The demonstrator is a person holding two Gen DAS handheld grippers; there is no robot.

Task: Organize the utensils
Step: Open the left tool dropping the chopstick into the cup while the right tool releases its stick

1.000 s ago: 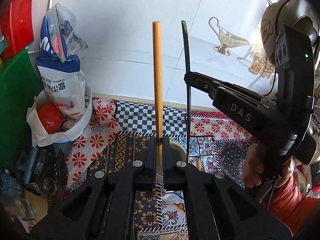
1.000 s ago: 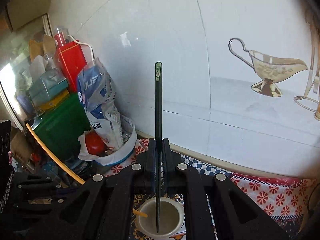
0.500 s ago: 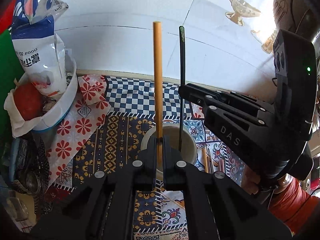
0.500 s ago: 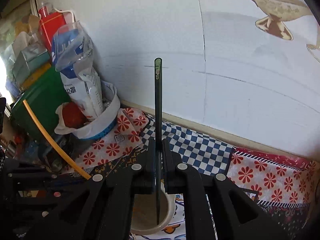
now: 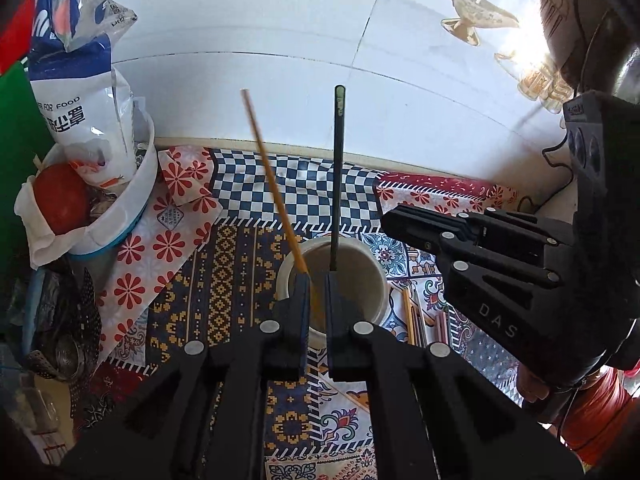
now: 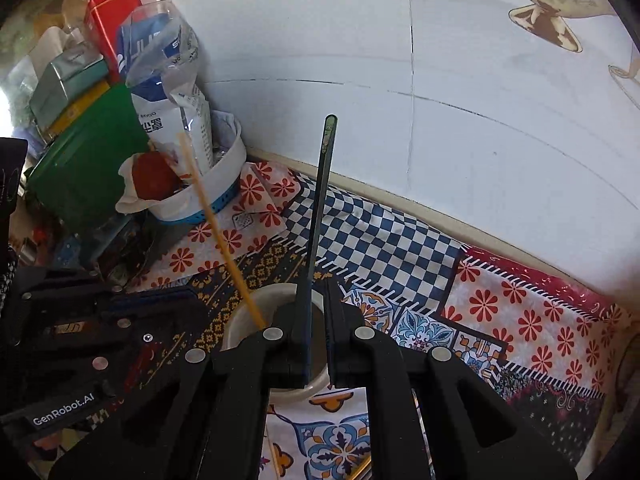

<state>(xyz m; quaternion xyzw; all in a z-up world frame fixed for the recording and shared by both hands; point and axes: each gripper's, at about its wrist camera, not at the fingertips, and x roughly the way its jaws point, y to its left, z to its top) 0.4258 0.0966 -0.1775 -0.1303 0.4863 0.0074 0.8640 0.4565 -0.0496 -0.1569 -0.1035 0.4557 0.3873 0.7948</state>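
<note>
The wall [image 5: 280, 20] of white tiles stands behind the cup, and a patchwork cloth [image 5: 224, 264] in checks, flowers and geometric bands lies under the cup and spreads out on every side of it. To the left of the cup, against the wall, a white tub [image 5: 120, 216] holds a blue-and-white bag [image 5: 80, 112] and something red and round [image 5: 60, 196] wrapped in white paper; a green box [image 6: 88, 160] stands left of that tub.

The cup [image 5: 376, 276] is white and round and sits right in front of both your tools. Your right gripper [image 5: 404, 220] reaches in from the right of the cup in the left wrist view. In its own view your right gripper [image 6: 317, 320] shows a clear gap between the fingers; the black chopstick [image 6: 318, 216] runs up through that gap along the left finger, and you cannot tell whether it is pinched there. Its lower end is down inside the cup and it stands nearly upright.

Your left gripper [image 5: 316, 300] sits over the near rim of the cup with its fingers slightly parted. The orange chopstick [image 5: 272, 180] has its lower end in the cup, passing between those fingers, and leans up and to the left, away from the black one. Whether the fingers press on it is not clear.

A few more chopsticks [image 5: 416, 320] lie flat on the cloth just right of the cup.
</note>
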